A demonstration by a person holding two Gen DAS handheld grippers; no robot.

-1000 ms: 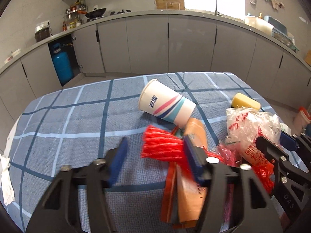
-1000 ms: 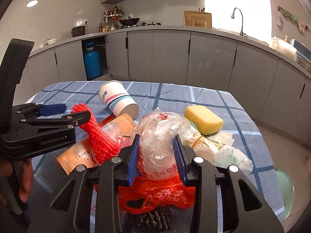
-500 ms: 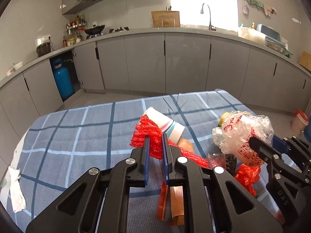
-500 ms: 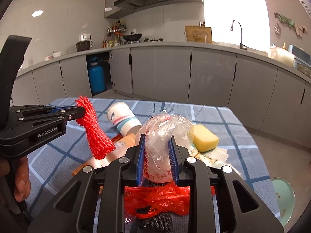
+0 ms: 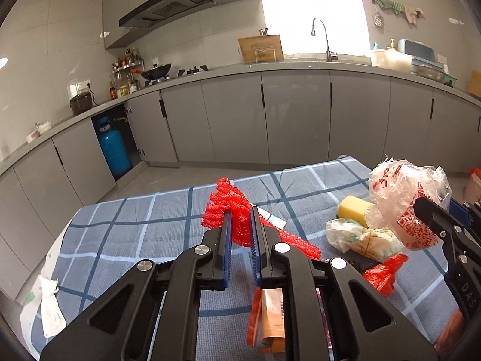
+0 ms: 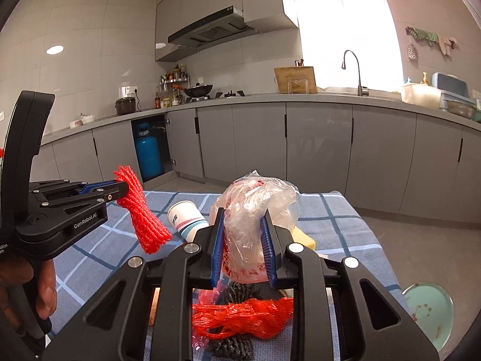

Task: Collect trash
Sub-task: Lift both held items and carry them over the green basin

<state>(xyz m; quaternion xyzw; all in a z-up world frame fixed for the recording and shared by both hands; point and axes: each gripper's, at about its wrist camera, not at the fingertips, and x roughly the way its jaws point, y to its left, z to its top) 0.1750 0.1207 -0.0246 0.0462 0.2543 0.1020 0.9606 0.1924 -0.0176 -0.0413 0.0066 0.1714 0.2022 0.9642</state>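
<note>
The left tongs [image 5: 239, 225] are pinched nearly shut on a red foam net [image 5: 233, 210], which sticks up between the blue pads and trails down toward the paper cup [image 6: 186, 221], clear of the table [image 5: 126, 240]. The right tongs [image 6: 243, 234] have their pads pressed against a crumpled clear plastic bag [image 6: 258, 207] with red print, bulging out above the jaws and also lifted off the cloth. Taking the paper cup as the landmark, it lies on its side on the blue checked cloth, between the two raised pieces as the right wrist view shows them. Just right of the cup is a yellow sponge [image 5: 353, 207], and nearer the camera from the sponge a knotted white wrapper [image 5: 360, 236]. Nearer than the cup lie a red plastic bag [image 6: 243, 316] over a dark steel scourer [image 6: 231, 343], and an orange paper packet [image 5: 270, 316]. So two pieces look picked up but not yet dropped anywhere; no bin shows in either view. The cup, sponge, wrapper, red bag, scourer and packet remain to be gathered, so the job seems only at an early stage.
</note>
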